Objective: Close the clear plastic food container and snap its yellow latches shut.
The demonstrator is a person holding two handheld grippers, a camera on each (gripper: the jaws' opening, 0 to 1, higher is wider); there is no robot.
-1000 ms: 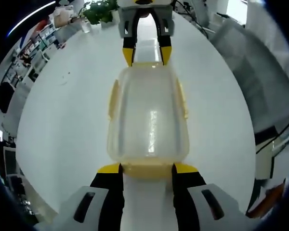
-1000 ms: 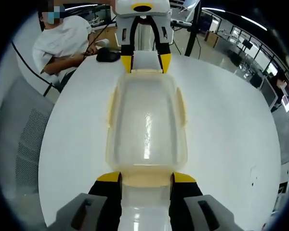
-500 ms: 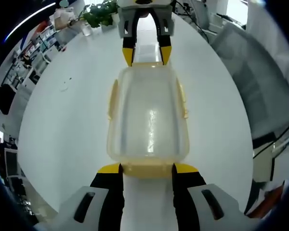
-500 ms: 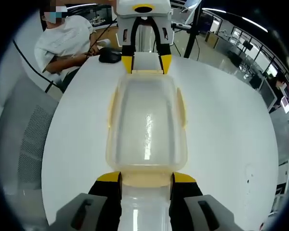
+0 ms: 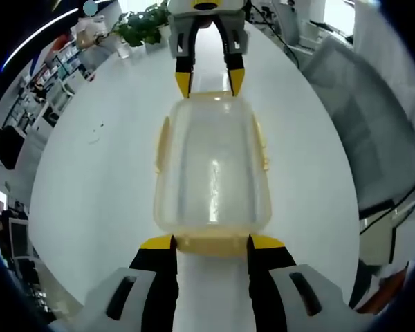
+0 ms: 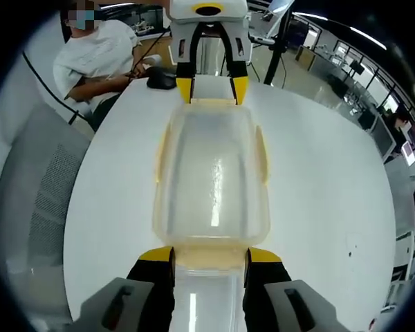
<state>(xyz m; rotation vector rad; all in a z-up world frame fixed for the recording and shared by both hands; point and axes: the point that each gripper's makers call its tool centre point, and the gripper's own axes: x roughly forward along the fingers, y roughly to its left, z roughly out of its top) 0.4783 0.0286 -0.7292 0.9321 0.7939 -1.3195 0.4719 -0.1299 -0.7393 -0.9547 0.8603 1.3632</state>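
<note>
Clear plastic, lid already down: the container point(image 5: 213, 166) sits on the white worktop point(image 5: 97, 180) between the two grippers, one at each short end. In the left gripper view, the left gripper point(image 5: 210, 243) has its yellow-tipped jaws spread to either side of the near end latch point(image 5: 211, 243), apparently bracketing it more than clamping it. In the right gripper view the right gripper point(image 6: 209, 253) stands the same way at its own end latch point(image 6: 209, 257), jaws parted, gripping nothing.

Over the last second little has changed. Both grippers have stayed at their ends, and the container has not shifted on the worktop. In the left gripper view the far gripper looks slightly more lifted at its tips than it did, though that may be mere camera tilt.

My judgement: the lid is seated and the end latches are being pressed or have just been pressed home. Whether they have clicked cannot be told. The side latches point(image 5: 164, 142) look flat against the walls; whether they are snapped is likewise unclear.
</note>
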